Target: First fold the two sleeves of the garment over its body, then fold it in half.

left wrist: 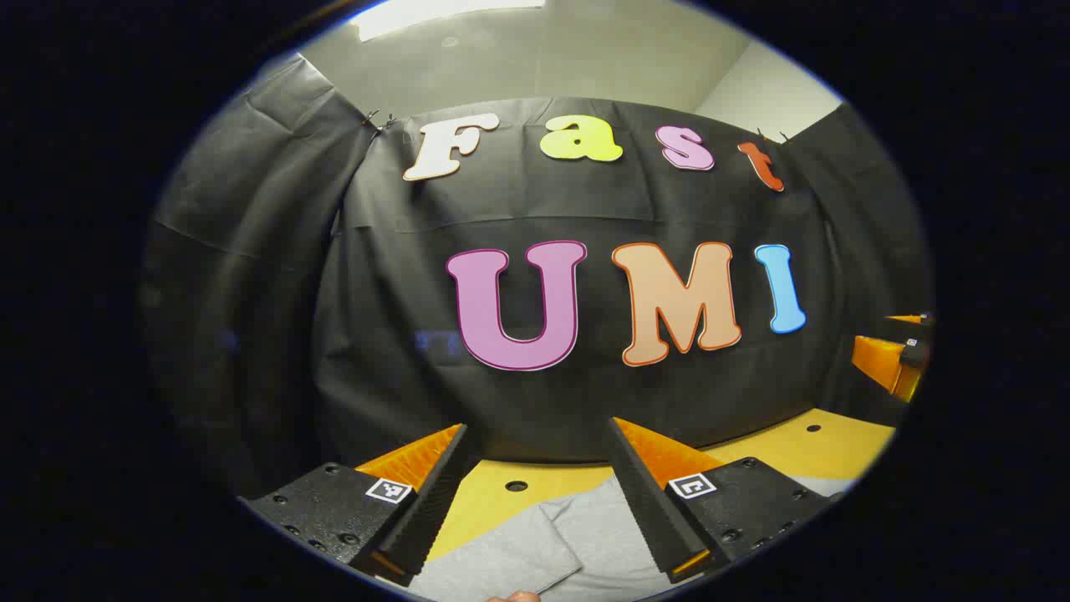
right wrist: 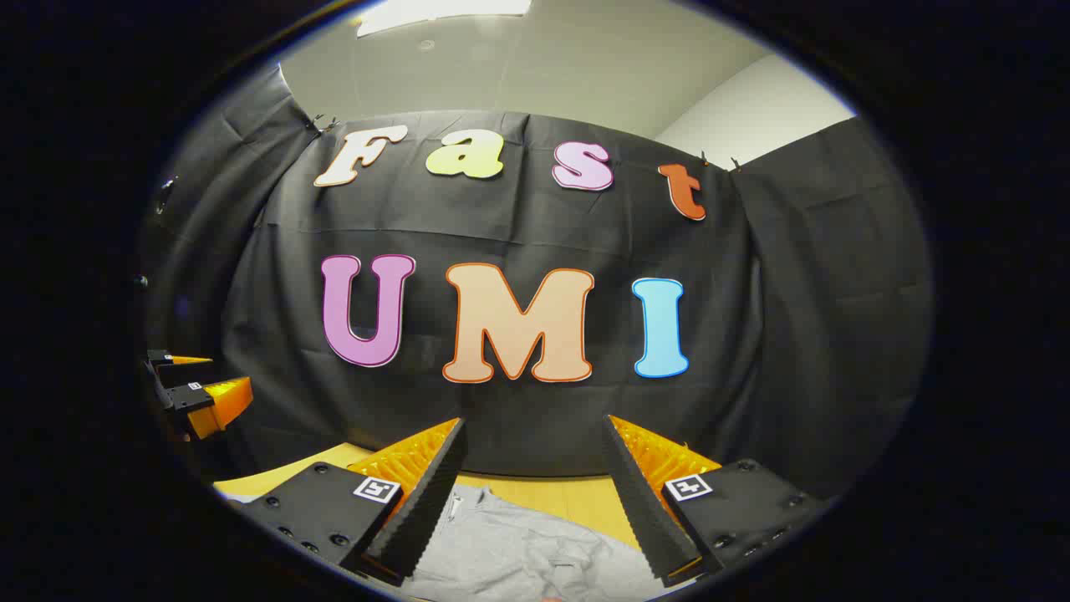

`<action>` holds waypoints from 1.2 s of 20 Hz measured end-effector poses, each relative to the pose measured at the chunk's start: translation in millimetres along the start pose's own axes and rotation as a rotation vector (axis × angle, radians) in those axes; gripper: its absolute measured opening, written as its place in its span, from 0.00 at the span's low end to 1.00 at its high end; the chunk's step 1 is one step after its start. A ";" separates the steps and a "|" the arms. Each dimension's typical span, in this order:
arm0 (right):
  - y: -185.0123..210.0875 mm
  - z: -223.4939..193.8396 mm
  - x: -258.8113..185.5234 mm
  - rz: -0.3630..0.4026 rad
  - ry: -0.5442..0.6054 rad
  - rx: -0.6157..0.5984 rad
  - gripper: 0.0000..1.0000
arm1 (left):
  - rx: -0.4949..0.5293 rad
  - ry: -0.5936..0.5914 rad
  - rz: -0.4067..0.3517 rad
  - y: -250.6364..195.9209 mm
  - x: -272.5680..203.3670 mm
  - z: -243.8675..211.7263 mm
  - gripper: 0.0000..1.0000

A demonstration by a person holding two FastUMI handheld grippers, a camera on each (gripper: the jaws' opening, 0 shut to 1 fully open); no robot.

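Observation:
A light grey garment point(left wrist: 543, 543) lies on the yellow table point(left wrist: 802, 447), low in the left gripper view, with one flat flap folded over it. My left gripper point(left wrist: 535, 435) hangs open above it, nothing between its fingers. In the right gripper view the grey garment point(right wrist: 518, 548) shows rumpled, with a collar or zip end near its far edge. My right gripper point(right wrist: 535, 431) is open above it and holds nothing. The right gripper point(left wrist: 899, 355) appears at the far right of the left gripper view, and the left gripper point(right wrist: 196, 389) at the far left of the right gripper view.
The yellow table point(right wrist: 577, 493) has small round holes point(left wrist: 516, 486) in its top and runs back to the black cloth wall point(left wrist: 585, 401). A fingertip point(left wrist: 514, 596) peeks in at the bottom edge of the left gripper view.

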State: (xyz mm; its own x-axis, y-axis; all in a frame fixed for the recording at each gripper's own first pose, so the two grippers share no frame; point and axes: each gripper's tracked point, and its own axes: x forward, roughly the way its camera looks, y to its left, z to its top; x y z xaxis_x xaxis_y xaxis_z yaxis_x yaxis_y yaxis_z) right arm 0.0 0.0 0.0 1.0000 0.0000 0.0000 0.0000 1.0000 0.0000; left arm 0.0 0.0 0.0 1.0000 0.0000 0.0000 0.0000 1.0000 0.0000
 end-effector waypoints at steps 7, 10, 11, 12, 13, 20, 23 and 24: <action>-5.6 -16.9 9.9 0.009 0.052 0.000 1.00 | 0.007 0.008 0.017 2.2 -0.6 -2.2 0.95; -8.8 -13.0 11.6 0.006 0.041 -0.004 0.99 | 0.006 0.006 0.013 -0.6 0.6 -2.0 0.95; -8.9 -11.4 12.2 0.006 0.039 -0.005 0.99 | 0.004 0.008 0.011 -2.2 1.3 -3.1 0.95; -8.6 -11.5 11.8 0.009 0.038 -0.005 1.00 | 0.001 0.009 0.010 -2.7 1.1 -3.5 0.95; -9.3 -10.4 11.5 0.007 0.035 -0.008 1.00 | -0.002 0.010 0.009 -3.2 0.8 -3.3 0.95; -17.8 -8.7 8.1 -0.009 0.025 -0.010 1.00 | -0.011 0.016 0.013 -3.6 0.1 -6.2 0.95; -23.0 -7.8 5.7 -0.019 0.022 -0.017 1.00 | -0.009 0.011 0.008 -5.8 -1.7 -6.9 0.95; -24.8 -8.8 4.7 -0.021 0.023 -0.021 1.00 | -0.010 0.012 0.004 -6.9 -1.8 -7.3 0.95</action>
State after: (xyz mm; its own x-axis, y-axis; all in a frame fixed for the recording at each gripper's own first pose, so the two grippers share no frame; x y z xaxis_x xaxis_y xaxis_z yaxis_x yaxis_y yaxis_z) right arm 4.7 -24.8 -8.8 0.9995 -0.0216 -0.0229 0.0211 0.9995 -0.0214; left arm -1.8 -6.9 -7.3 0.9999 0.0044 -0.0123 -0.0045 0.9999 -0.0098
